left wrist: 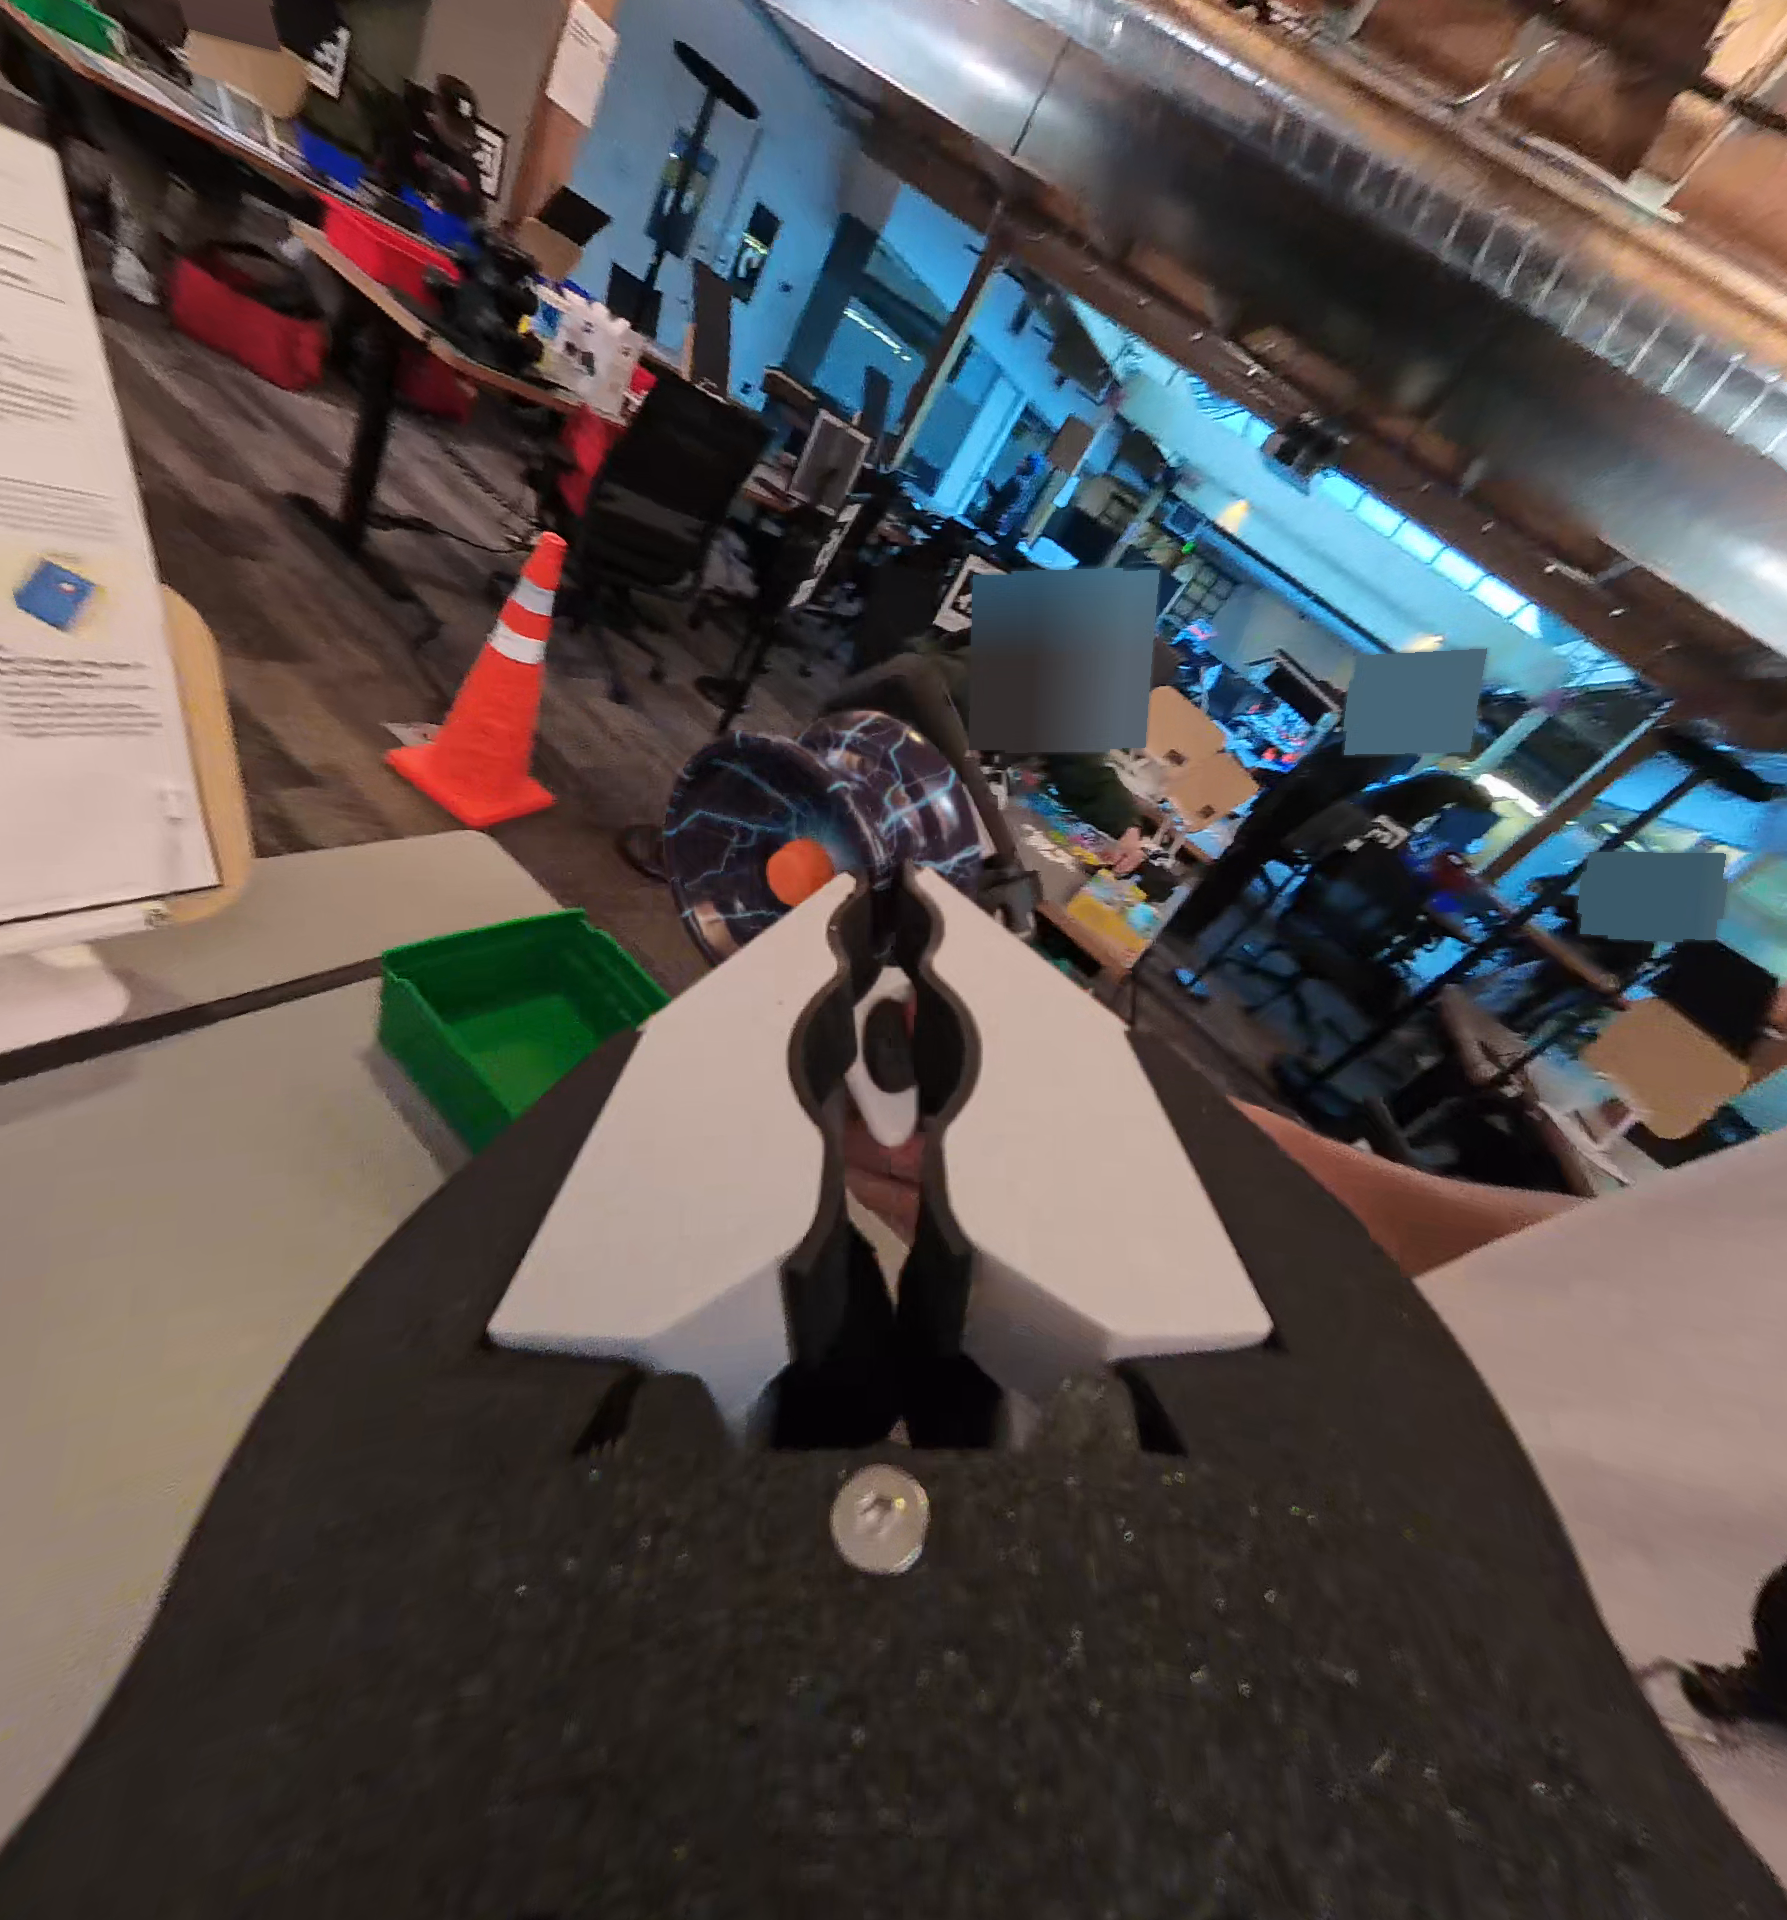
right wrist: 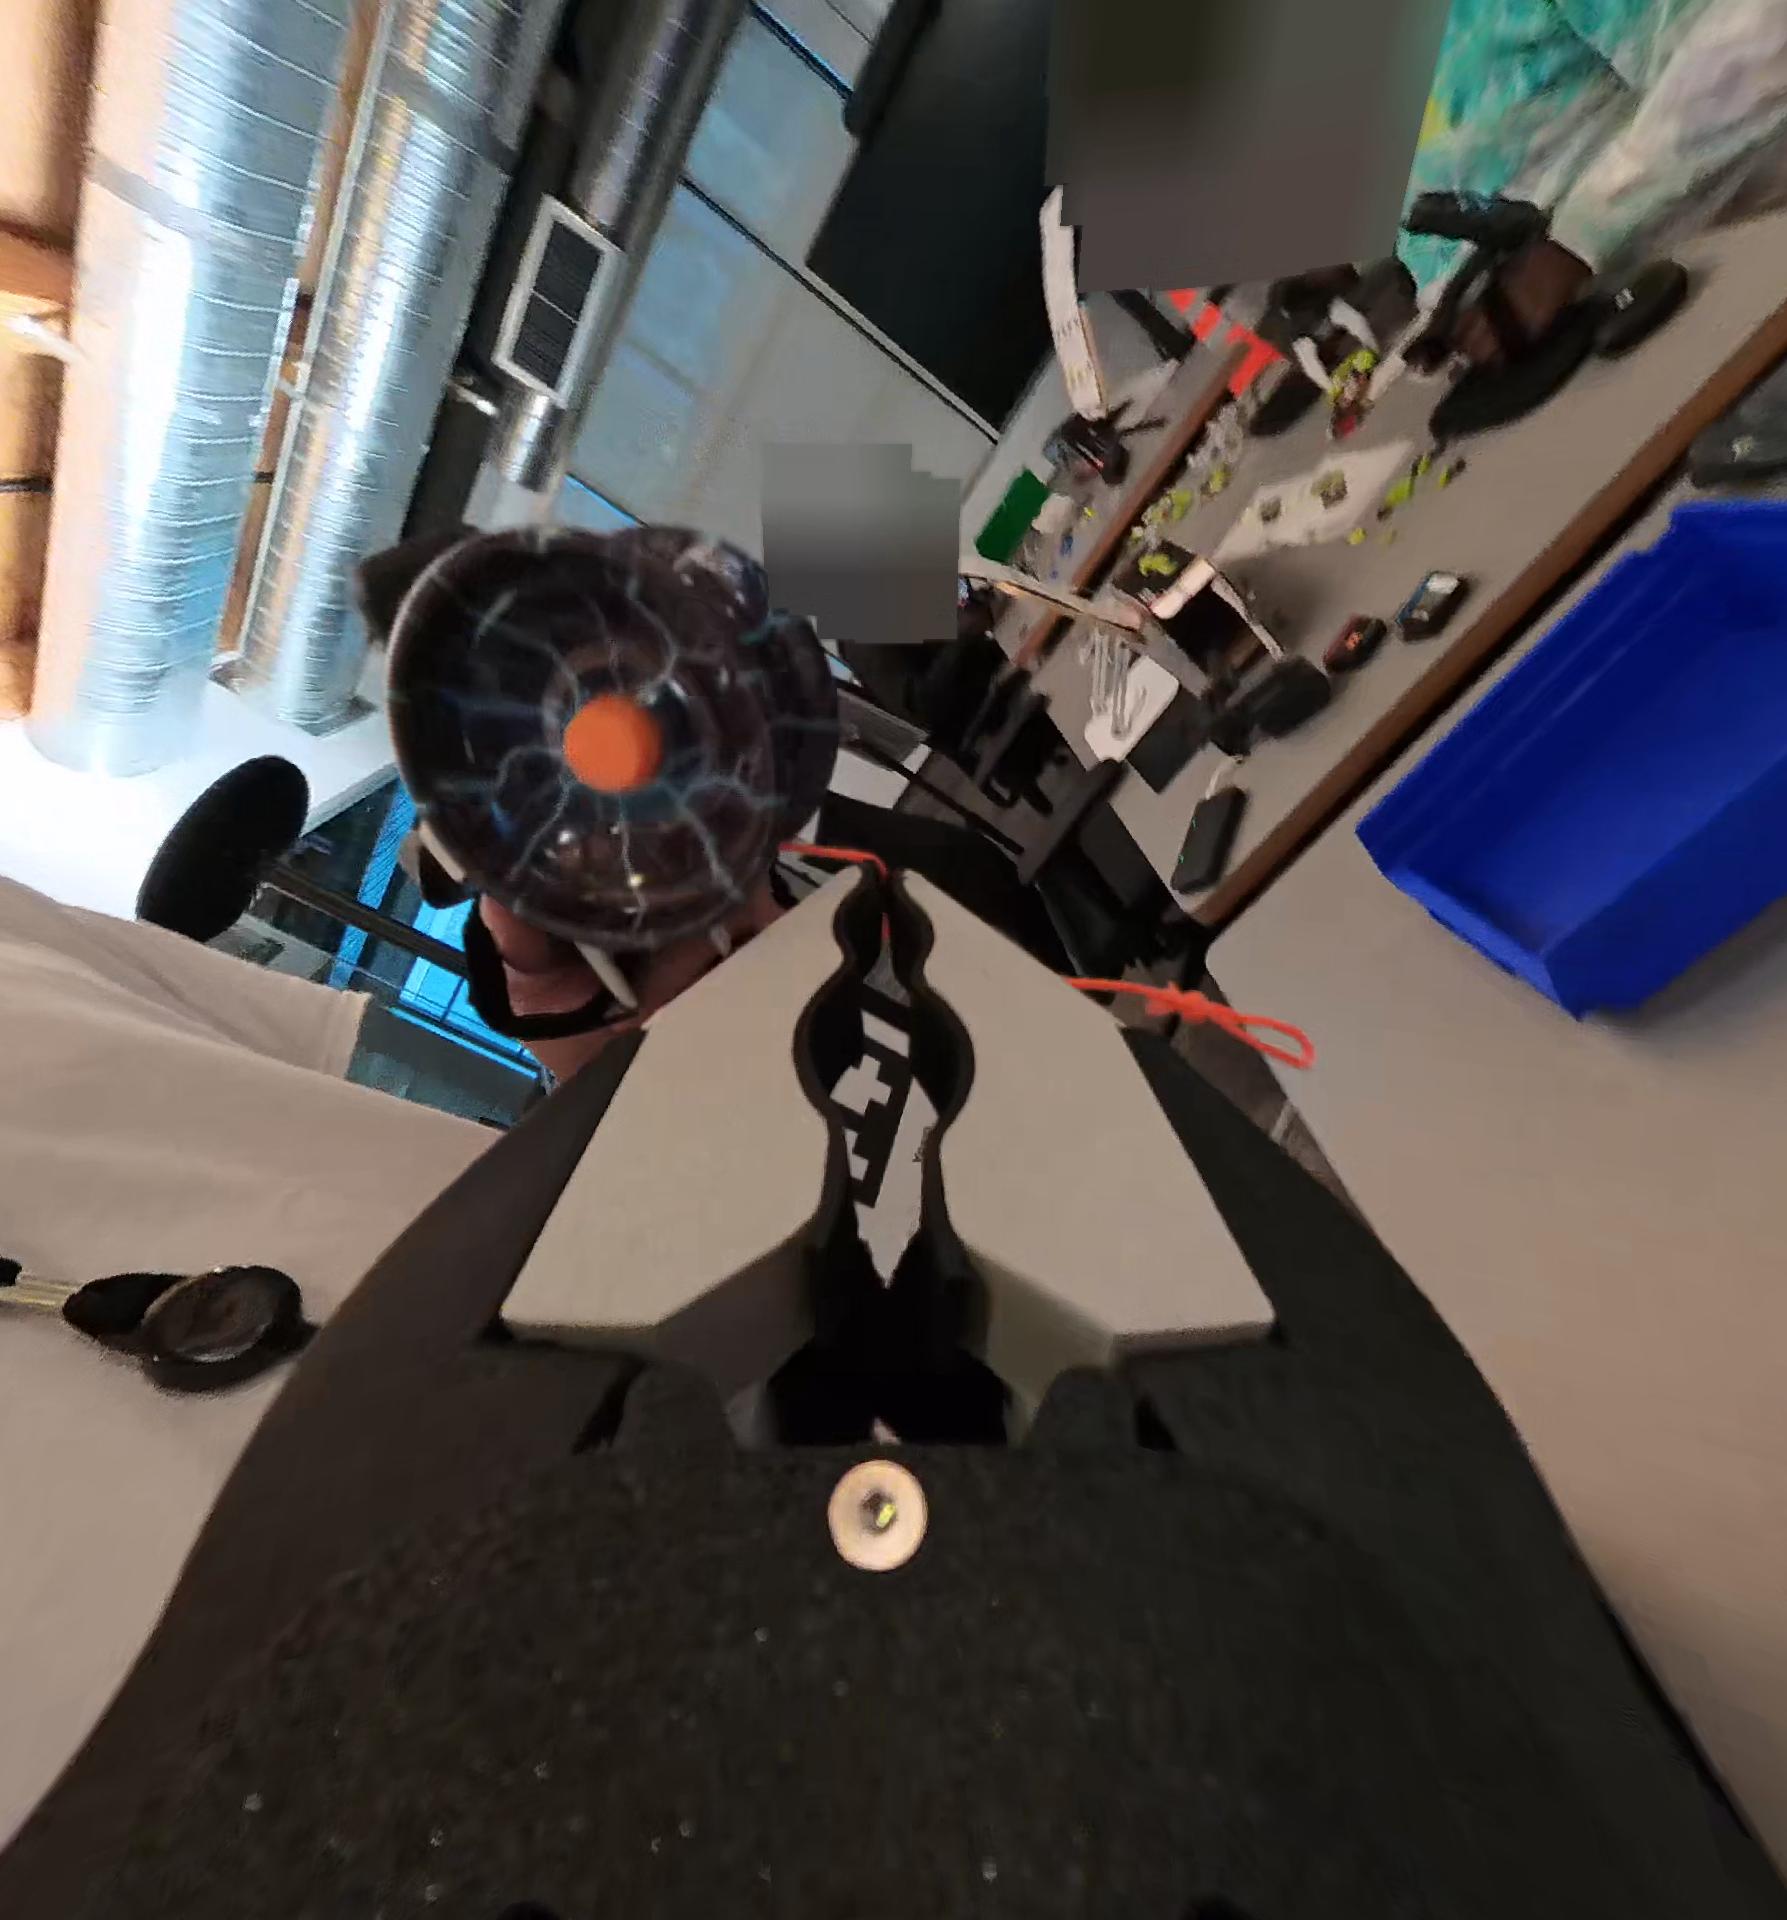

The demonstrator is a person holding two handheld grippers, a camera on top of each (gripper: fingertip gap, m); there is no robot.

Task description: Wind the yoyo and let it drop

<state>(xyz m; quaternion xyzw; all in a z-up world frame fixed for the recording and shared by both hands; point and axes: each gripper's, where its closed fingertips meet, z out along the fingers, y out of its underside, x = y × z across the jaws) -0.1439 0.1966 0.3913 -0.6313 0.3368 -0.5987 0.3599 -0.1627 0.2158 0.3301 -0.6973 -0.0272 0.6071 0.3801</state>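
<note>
Left wrist view: green open plastic bin (left wrist: pixel 515 1013) on the grey table (left wrist: pixel 141 1247), empty as far as it shows, likely storage for the toy. Right of it, the left gripper (left wrist: pixel 878 883), fingers drawn together. The dark marbled yoyo with blue veins and an orange hub (left wrist: pixel 816 821) sits just past the tips, tilted in mid-air; the tips meet at its groove and seem to pinch it there, though the contact is hidden.

Right wrist view: same yoyo (right wrist: pixel 608 738) face-on, raised clear of the table so it can turn freely. Right gripper (right wrist: pixel 881 883) closed on the orange string (right wrist: pixel 1180 1008); its knotted loop trails right. Holding the string taut suits winding. Blue plastic bin (right wrist: pixel 1647 758) further right, apart.
</note>
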